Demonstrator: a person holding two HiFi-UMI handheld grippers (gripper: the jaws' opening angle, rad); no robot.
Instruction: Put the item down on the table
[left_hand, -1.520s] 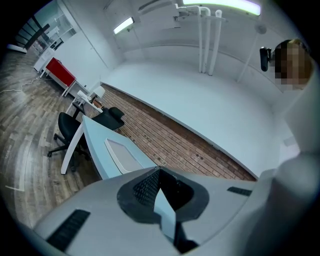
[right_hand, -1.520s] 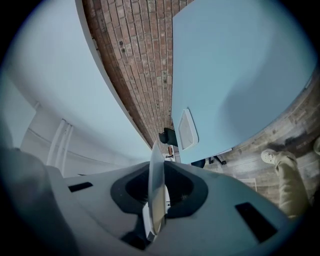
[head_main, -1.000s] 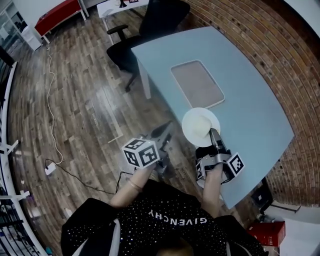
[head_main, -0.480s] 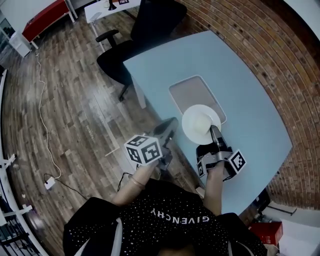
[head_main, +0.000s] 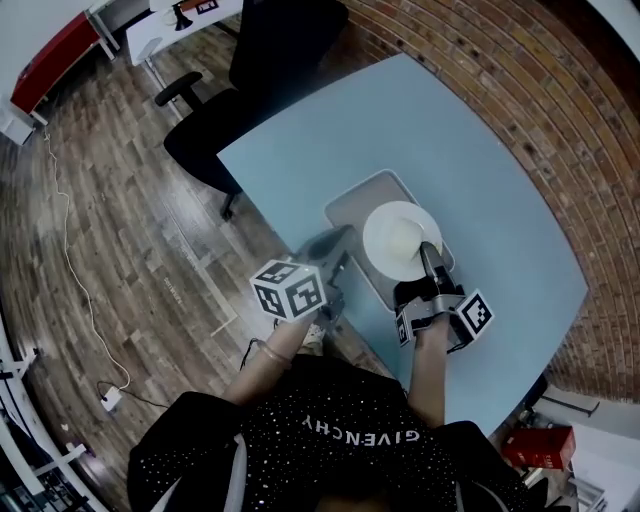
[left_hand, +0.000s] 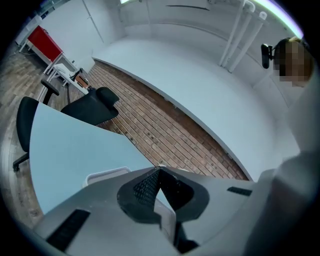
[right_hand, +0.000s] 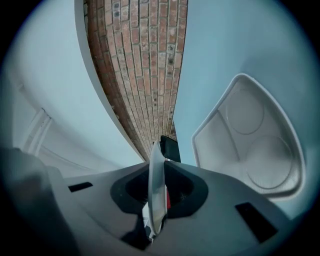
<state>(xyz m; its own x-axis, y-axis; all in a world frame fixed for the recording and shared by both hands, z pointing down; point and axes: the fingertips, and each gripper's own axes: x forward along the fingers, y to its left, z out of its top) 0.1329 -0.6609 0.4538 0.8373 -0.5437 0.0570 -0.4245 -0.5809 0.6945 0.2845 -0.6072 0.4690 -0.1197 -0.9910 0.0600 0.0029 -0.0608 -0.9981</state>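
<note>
Well, the plate (head_main: 402, 241) sits in my right tool (head_main: 431, 255), whose jaws are clamped on its near rim. In the head view the plate lies flat over the right half of the tray (head_main: 352, 208). I cannot tell whether it touches the tray or hangs just above it. The right gripper view gives me the plate only edge-on, a thin pale blade between the jaws, so its face is hidden there. A small red patch shows behind it, too little to identify. That view also shows two round hollows in the tray.

The plate covers much of the tray, and the tool's body hides the tray's near right corner. The tray lies close to the near edge of the desk (head_main: 460, 140), just ahead of my arms.

My left tool (left_hand: 159, 169) has its jaws shut together on nothing. It hangs at the desk's near left edge, just beside the tray's left corner.

Beyond the tray and to its right the desk is broad bare surface, running out to a curved edge against the brick wall (head_main: 520, 70). A chair (head_main: 270, 60) stands at the far left corner, on wooden floor (head_main: 110, 230).
</note>
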